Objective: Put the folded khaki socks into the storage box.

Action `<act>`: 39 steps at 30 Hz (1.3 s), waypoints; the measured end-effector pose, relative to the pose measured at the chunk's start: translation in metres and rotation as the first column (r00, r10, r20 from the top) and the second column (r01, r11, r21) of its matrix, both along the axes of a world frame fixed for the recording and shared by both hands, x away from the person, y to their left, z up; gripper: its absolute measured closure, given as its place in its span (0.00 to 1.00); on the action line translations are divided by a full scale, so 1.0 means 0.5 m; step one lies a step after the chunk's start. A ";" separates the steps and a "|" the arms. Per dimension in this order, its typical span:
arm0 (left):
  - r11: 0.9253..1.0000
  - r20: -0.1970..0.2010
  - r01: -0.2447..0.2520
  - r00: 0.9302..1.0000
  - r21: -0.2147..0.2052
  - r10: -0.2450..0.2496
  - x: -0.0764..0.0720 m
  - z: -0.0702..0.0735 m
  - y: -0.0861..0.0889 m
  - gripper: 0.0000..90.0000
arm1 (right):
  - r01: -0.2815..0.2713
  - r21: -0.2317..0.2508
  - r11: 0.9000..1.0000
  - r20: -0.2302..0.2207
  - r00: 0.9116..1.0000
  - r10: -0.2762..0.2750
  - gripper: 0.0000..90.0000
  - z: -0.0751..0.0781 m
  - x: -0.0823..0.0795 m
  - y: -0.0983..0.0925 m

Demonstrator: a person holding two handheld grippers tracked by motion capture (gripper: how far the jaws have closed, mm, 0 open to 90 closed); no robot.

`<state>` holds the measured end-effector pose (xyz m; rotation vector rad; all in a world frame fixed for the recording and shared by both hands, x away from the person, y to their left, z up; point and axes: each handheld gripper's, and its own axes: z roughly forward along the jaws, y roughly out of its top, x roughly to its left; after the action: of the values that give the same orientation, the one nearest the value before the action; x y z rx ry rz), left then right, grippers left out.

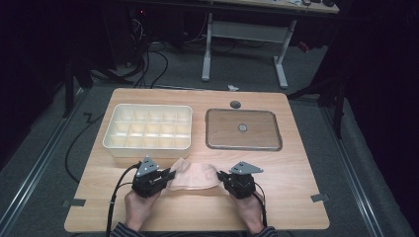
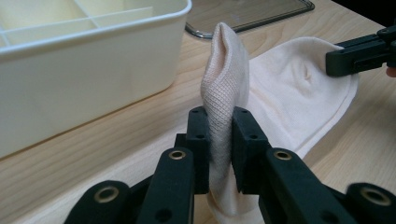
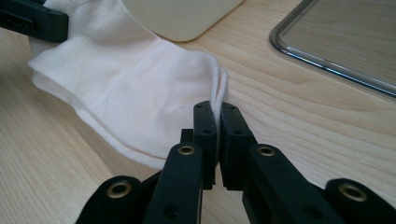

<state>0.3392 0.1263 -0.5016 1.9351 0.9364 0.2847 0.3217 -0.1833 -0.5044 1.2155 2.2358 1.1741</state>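
A pale sock is held near the worktop's front edge, pinched at opposite ends by the left gripper and right gripper, fingers closed on fabric. It is probably light and limp, best gripped at its edges. Both grippers are held low, pointing inward.

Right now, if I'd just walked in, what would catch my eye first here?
A pale sock stretched between two hand-held grippers at the table's near edge: the left gripper pinches one bunched end, the right gripper the other. Behind it stand a cream divided box at the left and a flat tray at the right.
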 end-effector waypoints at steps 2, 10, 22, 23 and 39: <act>1.000 0.003 0.006 1.000 0.001 -0.006 0.002 0.000 -0.011 0.88 | 0.006 0.000 1.000 0.000 1.000 -0.006 0.96 0.000 -0.001 -0.006; 0.999 -0.020 0.048 0.999 0.003 -0.048 0.016 -0.015 -0.058 0.88 | 0.063 0.000 0.998 -0.004 0.998 -0.063 0.96 -0.007 -0.008 -0.052; 0.999 -0.014 0.040 0.999 0.032 -0.039 0.042 -0.030 -0.105 0.86 | 0.127 -0.013 0.992 -0.013 0.992 -0.127 0.96 -0.022 -0.004 -0.088; 0.999 -0.017 0.038 0.999 0.038 -0.038 0.045 -0.033 -0.107 0.86 | 0.130 -0.024 0.991 -0.014 0.991 -0.131 0.96 -0.027 0.000 -0.089; 0.989 -0.031 -0.048 0.998 0.139 0.053 0.042 -0.049 -0.102 0.52 | 0.161 -0.072 0.984 -0.053 0.985 -0.165 0.75 -0.050 0.019 -0.085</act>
<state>0.3599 0.0753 -0.5261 2.0499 1.0122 0.3549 0.3310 -0.2259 -0.5291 1.3925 2.1515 1.0053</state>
